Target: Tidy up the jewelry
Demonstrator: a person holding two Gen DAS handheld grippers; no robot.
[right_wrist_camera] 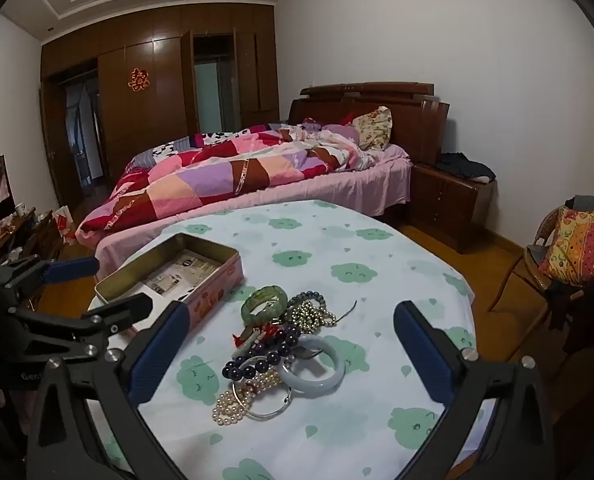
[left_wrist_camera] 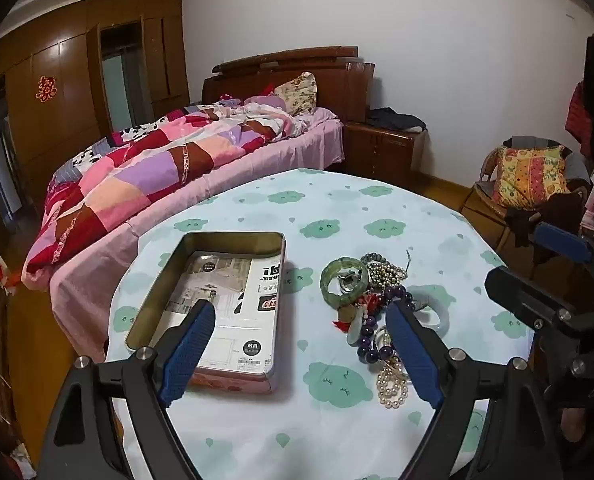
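the jewelry pile (right_wrist_camera: 285, 348) lies on the table (right_wrist_camera: 377, 248), just right of the tin (right_wrist_camera: 169, 276). the right gripper (right_wrist_camera: 293, 320) has its fingers spread wide and holds nothing; the pile lies between them, a little nearer to the left finger (right_wrist_camera: 161, 352). the left gripper (left_wrist_camera: 301, 316) is also spread and empty; its left finger (left_wrist_camera: 189, 356) is over the tin, and its right finger (left_wrist_camera: 413, 352) is at the pile's near edge, over the purple beads (left_wrist_camera: 373, 340).
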